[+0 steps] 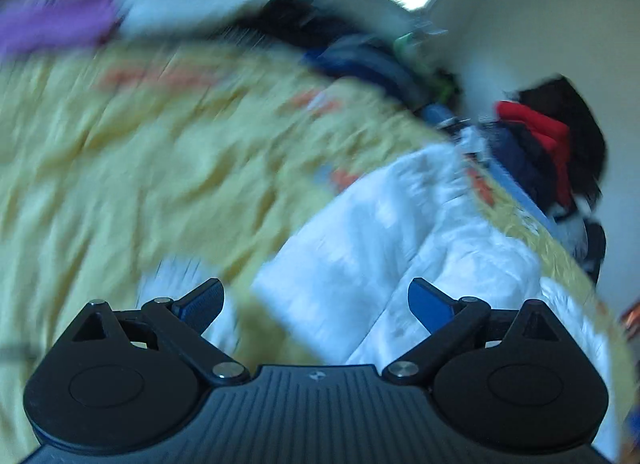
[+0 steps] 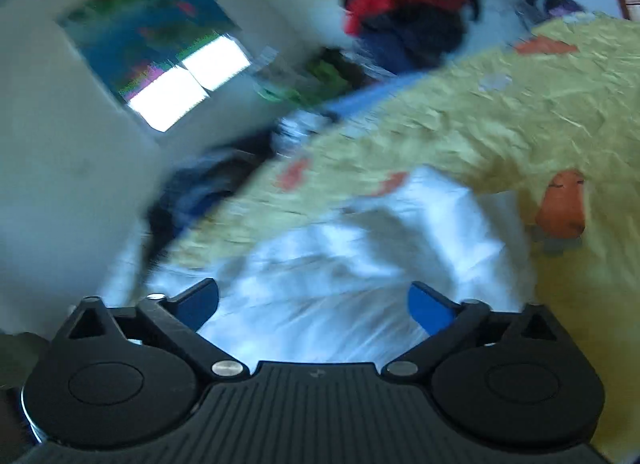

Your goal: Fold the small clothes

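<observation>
A white garment (image 1: 392,232) lies crumpled on a yellow patterned bedspread (image 1: 120,152). My left gripper (image 1: 316,304) is open and empty, just above the garment's near edge. In the right wrist view the same white garment (image 2: 360,256) lies on the yellow bedspread (image 2: 500,112). My right gripper (image 2: 314,304) is open and empty above it. Both views are blurred by motion.
A pile of dark, red and blue clothes (image 1: 540,144) sits at the bed's far edge by the wall, also in the right wrist view (image 2: 400,12). A purple cloth (image 1: 56,24) lies at the far left. A window (image 2: 188,80) is in the wall.
</observation>
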Tool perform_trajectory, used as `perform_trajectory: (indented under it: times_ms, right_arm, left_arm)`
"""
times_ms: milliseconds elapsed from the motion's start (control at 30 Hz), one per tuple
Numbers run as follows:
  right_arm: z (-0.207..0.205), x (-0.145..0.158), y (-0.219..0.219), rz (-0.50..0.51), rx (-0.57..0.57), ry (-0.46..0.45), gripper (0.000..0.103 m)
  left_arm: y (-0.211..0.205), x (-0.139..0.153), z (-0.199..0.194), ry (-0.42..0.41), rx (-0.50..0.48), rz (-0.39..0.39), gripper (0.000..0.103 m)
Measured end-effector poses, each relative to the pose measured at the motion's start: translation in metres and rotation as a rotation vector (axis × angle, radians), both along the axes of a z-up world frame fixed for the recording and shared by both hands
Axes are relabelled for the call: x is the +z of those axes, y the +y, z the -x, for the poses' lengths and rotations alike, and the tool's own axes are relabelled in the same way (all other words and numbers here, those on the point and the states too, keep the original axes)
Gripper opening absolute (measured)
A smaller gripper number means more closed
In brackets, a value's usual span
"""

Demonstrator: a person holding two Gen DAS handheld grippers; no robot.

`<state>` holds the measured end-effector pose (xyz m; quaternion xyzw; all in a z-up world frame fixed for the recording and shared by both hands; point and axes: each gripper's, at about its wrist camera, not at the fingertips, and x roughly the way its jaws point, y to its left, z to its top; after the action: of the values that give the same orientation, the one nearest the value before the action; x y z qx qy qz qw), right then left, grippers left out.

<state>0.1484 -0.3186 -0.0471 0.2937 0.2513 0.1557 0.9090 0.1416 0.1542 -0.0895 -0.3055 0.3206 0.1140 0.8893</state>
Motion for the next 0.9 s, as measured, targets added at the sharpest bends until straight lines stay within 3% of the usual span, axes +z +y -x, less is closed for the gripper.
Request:
perform_trajectory:
  times_ms: [67,133,233,367,500,567,633,700,733,833,900]
  right_arm:
    - [0.027,-0.001,0.014,0.063,-0.003,-0.033,0.102]
    - [0.049,-0.003,0.029,0.186,-0.014,-0.076,0.102]
    - [0.064,-0.013,0.049,0.317,0.005,-0.085,0.102]
    - [0.067,-0.021,0.053,0.261,0.035,-0.027,0.102]
    - [0.079,-0.021,0.063,0.234,0.050,-0.027,0.102]
    - [0.079,-0.024,0.064,0.229,0.048,-0.023,0.102]
    - [0.073,-0.026,0.065,0.217,0.041,-0.014,0.102]
    - [0.071,-0.027,0.065,0.215,0.038,-0.010,0.102]
    - [0.071,-0.027,0.065,0.217,0.040,-0.010,0.102]
    - [0.070,-0.026,0.063,0.214,0.044,-0.015,0.102]
    - [0.067,-0.025,0.061,0.198,0.042,-0.016,0.102]
  left_arm:
    - [0.005,-0.011,0.001,0.028,0.036,0.078,0.100]
    - [-0.001,-0.009,-0.001,0.013,0.034,0.043,0.100]
    - [-0.002,-0.013,-0.012,0.002,0.033,0.120,0.100]
    - [-0.006,-0.014,-0.028,-0.003,0.082,0.132,0.099]
    - [-0.007,-0.013,-0.039,-0.010,0.094,0.175,0.095]
    - [-0.010,-0.015,-0.044,0.000,0.091,0.187,0.080]
    - [-0.015,-0.013,-0.048,0.022,0.090,0.133,0.064]
    - [-0.017,-0.012,-0.050,0.032,0.090,0.111,0.058]
    - [-0.017,-0.012,-0.051,0.031,0.088,0.115,0.044]
    - [-0.022,-0.009,-0.052,0.019,0.065,0.086,0.019]
    - [-0.034,0.001,-0.051,0.019,0.048,0.000,0.014]
